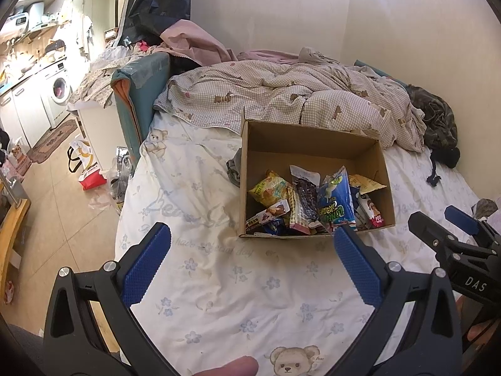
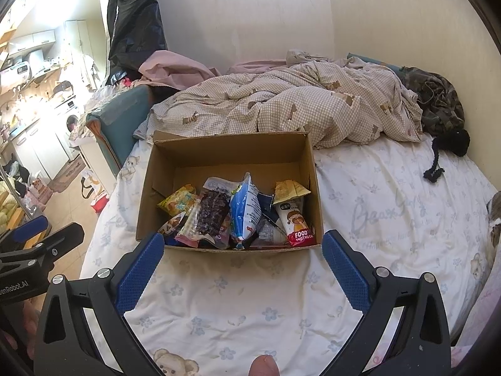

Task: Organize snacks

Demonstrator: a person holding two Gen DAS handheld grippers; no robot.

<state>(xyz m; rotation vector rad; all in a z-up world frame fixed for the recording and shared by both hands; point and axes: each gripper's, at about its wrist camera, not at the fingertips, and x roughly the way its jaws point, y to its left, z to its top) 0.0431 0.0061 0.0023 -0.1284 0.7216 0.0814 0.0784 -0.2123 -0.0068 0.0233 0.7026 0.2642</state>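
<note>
An open cardboard box [image 1: 313, 139] [image 2: 228, 148] stands on the bed and holds several snack packs: a blue bag [image 1: 336, 197] [image 2: 245, 208], a dark clear-wrapped pack [image 1: 305, 197] [image 2: 214, 210], a yellow pack [image 1: 269, 188] [image 2: 177, 202] and a red-bottomed rice cake pack [image 2: 297, 224]. My left gripper [image 1: 250, 236] is open and empty, hovering over the sheet just in front of the box. My right gripper [image 2: 242, 244] is open and empty at the box's near wall. The right gripper also shows at the right of the left wrist view [image 1: 438, 222].
A rumpled checked duvet [image 1: 297, 94] [image 2: 297, 106] lies behind the box. A camouflage cloth [image 2: 438, 103] sits by the wall. The bed's left edge drops to a tiled floor with bags [image 1: 90, 169]. A kitchen with a washing machine [image 1: 59, 89] is at far left.
</note>
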